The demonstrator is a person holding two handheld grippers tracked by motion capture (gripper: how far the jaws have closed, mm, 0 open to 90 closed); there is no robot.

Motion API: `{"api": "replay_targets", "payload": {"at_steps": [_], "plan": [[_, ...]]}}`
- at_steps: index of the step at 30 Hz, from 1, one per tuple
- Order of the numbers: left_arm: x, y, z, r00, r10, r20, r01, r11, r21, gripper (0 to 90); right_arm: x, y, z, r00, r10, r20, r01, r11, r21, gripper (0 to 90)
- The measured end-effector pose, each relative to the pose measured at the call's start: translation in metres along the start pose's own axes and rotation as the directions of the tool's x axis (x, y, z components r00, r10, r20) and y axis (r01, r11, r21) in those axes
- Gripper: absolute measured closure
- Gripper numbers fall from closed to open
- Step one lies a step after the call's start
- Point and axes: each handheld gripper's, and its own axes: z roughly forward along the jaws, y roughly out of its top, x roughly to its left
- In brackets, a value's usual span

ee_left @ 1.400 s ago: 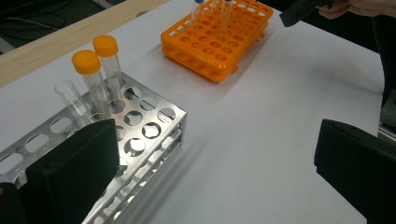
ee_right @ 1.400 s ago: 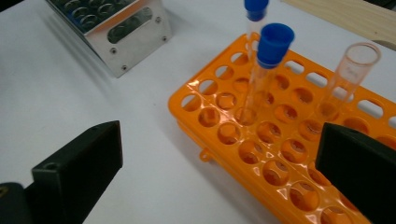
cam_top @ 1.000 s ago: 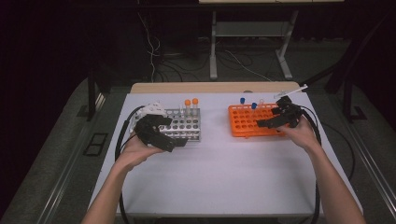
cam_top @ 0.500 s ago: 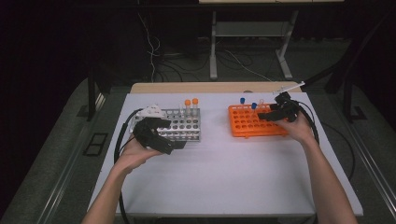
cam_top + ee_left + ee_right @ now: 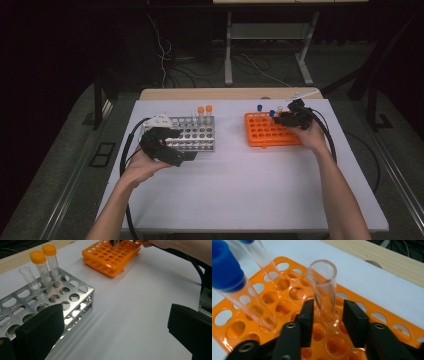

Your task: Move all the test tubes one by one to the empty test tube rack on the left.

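At a white table [image 5: 240, 190], a person works two hand-held grippers over two tube racks. The right gripper [image 5: 327, 315] sits at the far right edge of the orange rack [image 5: 367, 315], its jaws having just been closing around an uncapped clear tube [image 5: 323, 290] that stands in one of the rack's holes; in the right gripper view the black pads flank the tube's lower part w/ a slim gap visible each side, so they bracket it closely but do not look to press on it yet. Two blue-capped tubes [image 5: 227, 270] stand tilted in nearby holes of the same rack, to the left in that view. In the high view the right gripper [image 5: 287, 119] is at the rack's back right corner. The left gripper [image 5: 167, 145] rests in the person's left hand [image 5: 145, 165] at the front left of the metal rack [image 5: 195, 135], jaws spread wide & empty. That rack holds two orange-capped tubes [image 5: 41, 261] & an uncapped clear one [image 5: 28, 277], all upright.
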Motion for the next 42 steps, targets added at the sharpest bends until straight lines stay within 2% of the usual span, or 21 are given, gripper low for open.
{"api": "replay_targets", "payload": {"at_steps": [2,4,13,18,23,32,34,42], "plan": [[0.0,0.0,0.0,1.0,0.0,0.001,0.0,1.0,-0.004,0.0,0.002,0.001,0.001,0.9999,-0.007,0.011,0.007,1.0,-0.001,72.6],[0.0,0.001,0.0,1.0,0.0,0.003,0.0,1.0,-0.005,0.0,0.003,0.001,0.001,0.9995,-0.018,0.027,0.018,0.9998,-0.002,74.3],[-0.001,0.001,0.002,1.0,0.004,0.002,-0.004,1.0,0.003,0.0,0.001,0.004,-0.006,0.9997,-0.009,0.025,0.01,0.9996,-0.028,75.0],[-0.001,0.002,0.004,1.0,0.005,0.007,-0.005,1.0,0.008,0.0,0.001,0.007,-0.019,0.9998,0.013,0.016,-0.013,0.999,-0.042,75.0],[-0.001,0.002,0.005,1.0,0.005,0.008,-0.005,0.9999,0.013,0.0,0.002,0.011,-0.035,0.9998,0.013,0.013,-0.012,0.9988,-0.048,75.0],[-0.004,0.006,0.006,0.9999,0.011,0.011,-0.012,0.9998,0.017,0.0,0.005,0.011,-0.069,0.9996,0.016,-0.022,-0.017,0.9995,-0.028,75.1],[-0.004,0.007,0.006,0.9998,0.016,0.013,-0.016,0.9997,0.019,0.0,0.007,0.011,-0.076,0.999,0.016,-0.043,-0.017,0.9995,-0.026,75.0],[-0.007,0.01,0.007,0.9995,0.027,0.017,-0.027,0.9993,0.025,0.0,0.027,0.01,-0.094,0.9933,-0.03,-0.112,0.032,0.9993,0.018,75.0]]}}
